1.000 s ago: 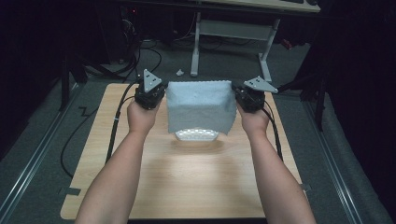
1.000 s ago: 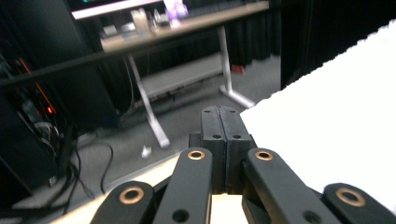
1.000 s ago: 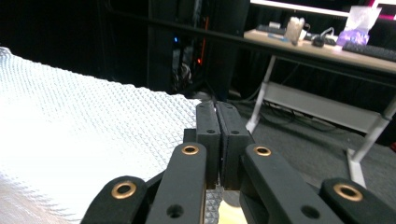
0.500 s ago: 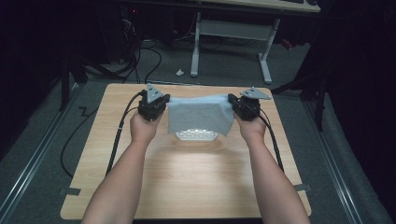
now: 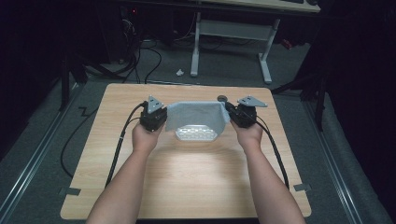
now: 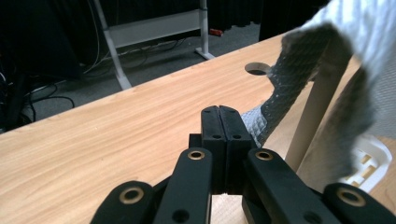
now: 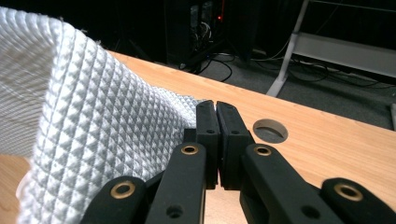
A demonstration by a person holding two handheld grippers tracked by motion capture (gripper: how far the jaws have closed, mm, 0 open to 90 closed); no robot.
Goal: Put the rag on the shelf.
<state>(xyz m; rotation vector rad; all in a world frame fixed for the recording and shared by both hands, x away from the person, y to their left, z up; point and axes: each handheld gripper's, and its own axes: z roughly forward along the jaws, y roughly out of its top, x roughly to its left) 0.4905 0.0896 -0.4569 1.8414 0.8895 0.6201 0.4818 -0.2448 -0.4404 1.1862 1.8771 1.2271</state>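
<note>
The left gripper [image 5: 164, 115] and the right gripper [image 5: 229, 112] each clamp one upper corner of a grey quilted cloth [image 5: 195, 115], jaws pressed together on the fabric. The cloth hangs stretched between them above the far half of the wooden table [image 5: 187, 177]. A white slotted rack [image 5: 196, 134] stands beneath it.

A dim lab or recording workroom.
My desk [image 5: 187, 186] is a bare wooden top with a cable hole [image 7: 270, 130], standing on grey carpet [image 5: 224, 70]; black curtains [image 5: 359, 70] close the sides, cables [image 5: 140, 56] trail over the floor, and a white-legged bench [image 5: 233, 30] stands behind.
</note>
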